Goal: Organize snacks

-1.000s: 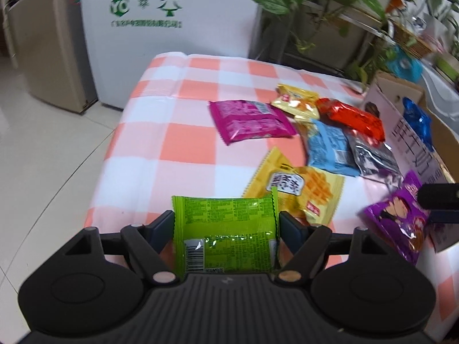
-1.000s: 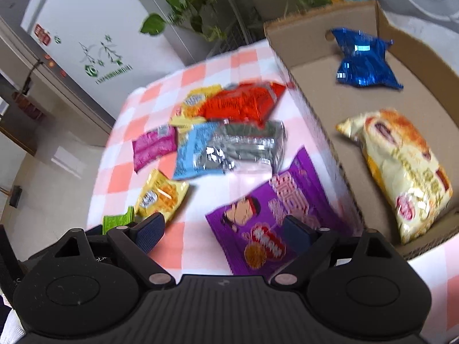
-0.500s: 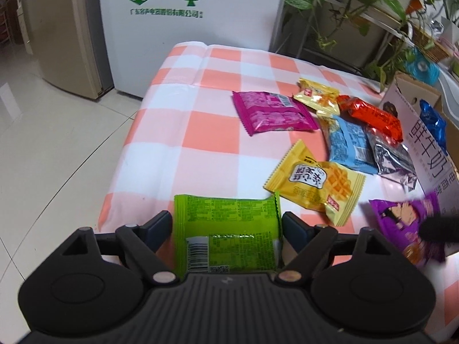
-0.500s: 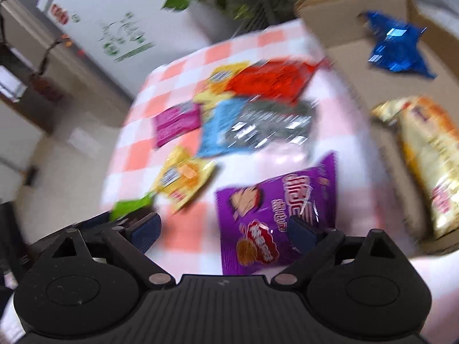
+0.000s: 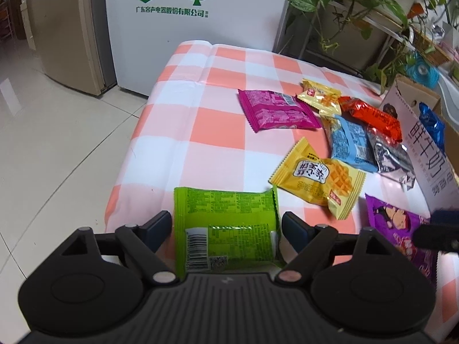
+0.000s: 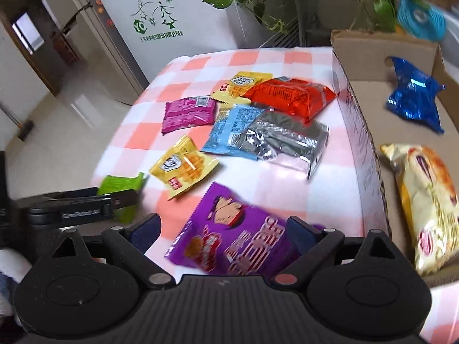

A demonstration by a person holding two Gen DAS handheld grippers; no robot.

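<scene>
A green snack packet [image 5: 226, 218] lies at the near edge of the checked tablecloth [image 5: 218, 132], between the fingers of my left gripper [image 5: 226, 223]. That gripper is open, with a small gap on each side of the packet. A purple packet [image 6: 229, 238] lies between the fingers of my right gripper [image 6: 222, 228], which is open wide; its left pad is clear of the packet. The cardboard box [image 6: 358, 132] at the right holds a blue packet [image 6: 413, 97] and a pale yellow packet [image 6: 427, 200].
Loose on the cloth are a yellow waffle packet [image 5: 318, 180], a magenta one [image 5: 275, 110], a light blue one [image 5: 350, 143], a silver one [image 5: 390, 154], a red one [image 5: 370, 114] and a small yellow one [image 5: 318, 97]. White fridge [image 5: 195, 28] and plants stand behind; floor at left.
My left gripper's jaws have widened off the green packet. The right gripper has rolled and opened further, and the purple packet now sits more squarely between its fingers.
</scene>
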